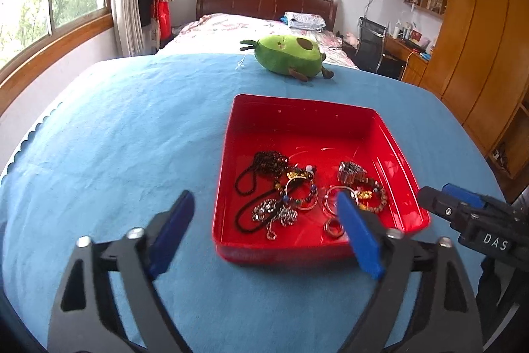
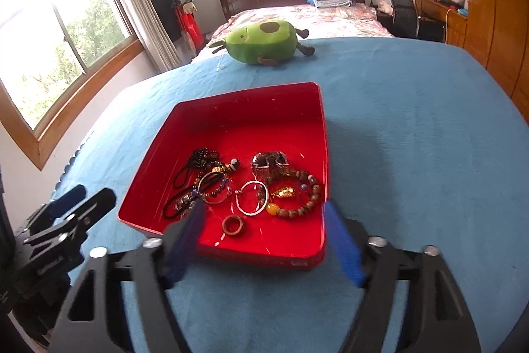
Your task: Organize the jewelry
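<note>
A red tray (image 1: 297, 100) lies on the blue cloth and holds a heap of jewelry: a black bead necklace (image 1: 261, 164), a brown beaded bracelet (image 1: 378, 192), a silver bangle (image 1: 332, 197) and a small ring (image 1: 334, 227). My left gripper (image 1: 264, 200) hovers open at the tray's near left side, with nothing between its blue fingers. In the right wrist view the tray (image 2: 248, 93) shows the ring (image 2: 234, 225), the bangle (image 2: 251, 199) and the beaded bracelet (image 2: 297, 210). My right gripper (image 2: 264, 206) stands open over the near edge, empty. Each gripper appears at the other view's edge.
A green avocado plush (image 1: 287, 55) lies at the far edge of the blue-covered table (image 1: 132, 138). Beyond it stand a bed (image 1: 238, 25), a coat rack, a desk with a black chair (image 1: 372, 42) and wooden cupboards on the right.
</note>
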Available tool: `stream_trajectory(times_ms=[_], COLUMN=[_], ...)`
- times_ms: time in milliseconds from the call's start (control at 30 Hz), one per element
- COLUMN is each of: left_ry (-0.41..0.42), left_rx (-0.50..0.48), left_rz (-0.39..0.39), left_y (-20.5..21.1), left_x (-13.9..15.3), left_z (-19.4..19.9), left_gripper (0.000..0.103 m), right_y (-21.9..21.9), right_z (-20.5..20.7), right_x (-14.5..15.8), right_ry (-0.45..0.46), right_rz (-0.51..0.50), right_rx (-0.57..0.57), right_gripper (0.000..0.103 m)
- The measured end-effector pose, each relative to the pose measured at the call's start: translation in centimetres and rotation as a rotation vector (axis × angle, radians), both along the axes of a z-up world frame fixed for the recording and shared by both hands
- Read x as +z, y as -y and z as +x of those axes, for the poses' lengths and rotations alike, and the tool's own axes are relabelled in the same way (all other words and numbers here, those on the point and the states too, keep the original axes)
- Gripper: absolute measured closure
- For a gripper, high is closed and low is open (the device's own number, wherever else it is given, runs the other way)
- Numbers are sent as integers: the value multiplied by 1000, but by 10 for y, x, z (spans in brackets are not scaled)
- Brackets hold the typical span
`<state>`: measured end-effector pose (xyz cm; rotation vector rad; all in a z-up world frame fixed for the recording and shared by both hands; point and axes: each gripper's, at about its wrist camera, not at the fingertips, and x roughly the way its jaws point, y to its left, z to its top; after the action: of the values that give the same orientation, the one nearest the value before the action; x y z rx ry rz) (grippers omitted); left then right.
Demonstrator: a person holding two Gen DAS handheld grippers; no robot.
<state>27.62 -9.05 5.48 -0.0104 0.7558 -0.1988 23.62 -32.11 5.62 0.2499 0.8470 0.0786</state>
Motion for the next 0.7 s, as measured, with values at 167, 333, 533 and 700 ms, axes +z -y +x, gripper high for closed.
stream_trajectory(times_ms=[167, 333, 533, 700], left_ry=[24, 40, 51, 53], left_rx=[4, 2, -16, -2], left_rz=[-19, -38, -12, 12], left_y=[-7, -11, -13, -17], left_x=[5, 13, 17, 15], left_z=[-17, -30, -48, -60], left_gripper=[11, 6, 3, 3], right_y=[-5, -11, -15, -17], right_z=[-16, -27, -39, -51], right_x=[6, 10, 11, 10], right_ry=[18, 11, -5, -17], right_rz=[-43, -65, -61, -19], right_rx=[0, 1, 10, 35], right_gripper=[8, 4, 4, 4])
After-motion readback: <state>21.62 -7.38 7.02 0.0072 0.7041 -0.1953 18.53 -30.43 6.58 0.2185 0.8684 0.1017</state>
